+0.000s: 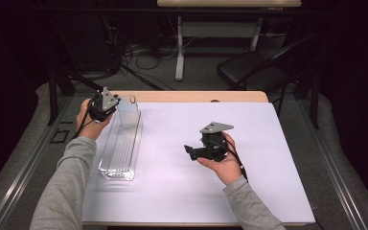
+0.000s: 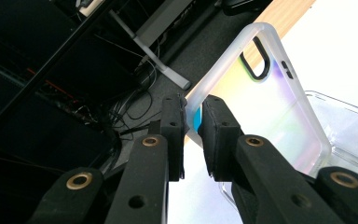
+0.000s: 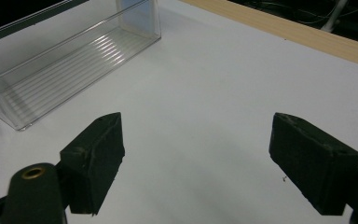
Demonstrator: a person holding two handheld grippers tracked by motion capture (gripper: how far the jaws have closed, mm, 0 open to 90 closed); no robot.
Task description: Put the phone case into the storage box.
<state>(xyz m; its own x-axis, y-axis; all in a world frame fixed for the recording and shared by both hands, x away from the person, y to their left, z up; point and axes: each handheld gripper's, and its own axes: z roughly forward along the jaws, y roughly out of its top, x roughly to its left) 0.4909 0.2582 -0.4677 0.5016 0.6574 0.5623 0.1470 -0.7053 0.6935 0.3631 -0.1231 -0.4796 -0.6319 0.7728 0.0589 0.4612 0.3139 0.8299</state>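
High view: left gripper (image 1: pixel 111 104) sits at about 10 o'clock on the table (image 1: pixel 249 97), clenched on the edge of a clear phone case (image 1: pixel 128 112) that stands upright at the far end of the long transparent bin (image 1: pixel 120 148). Left gripper view confirms it: pads (image 2: pixel 214 128) pinch the case (image 2: pixel 265 98) rim, camera cutout at roughly 12 o'clock, bin wall (image 2: pixel 349 126) at 3 o'clock below it. Right gripper (image 1: pixel 191 152) hovers over the white mat (image 1: pixel 182 187) near centre, jaws pointing toward 9 o'clock, released and wide, nothing between them. Right gripper view: bin (image 3: pixel 65 60) at 10 o'clock, well apart from the pads (image 3: pixel 95 158), bare mat between.
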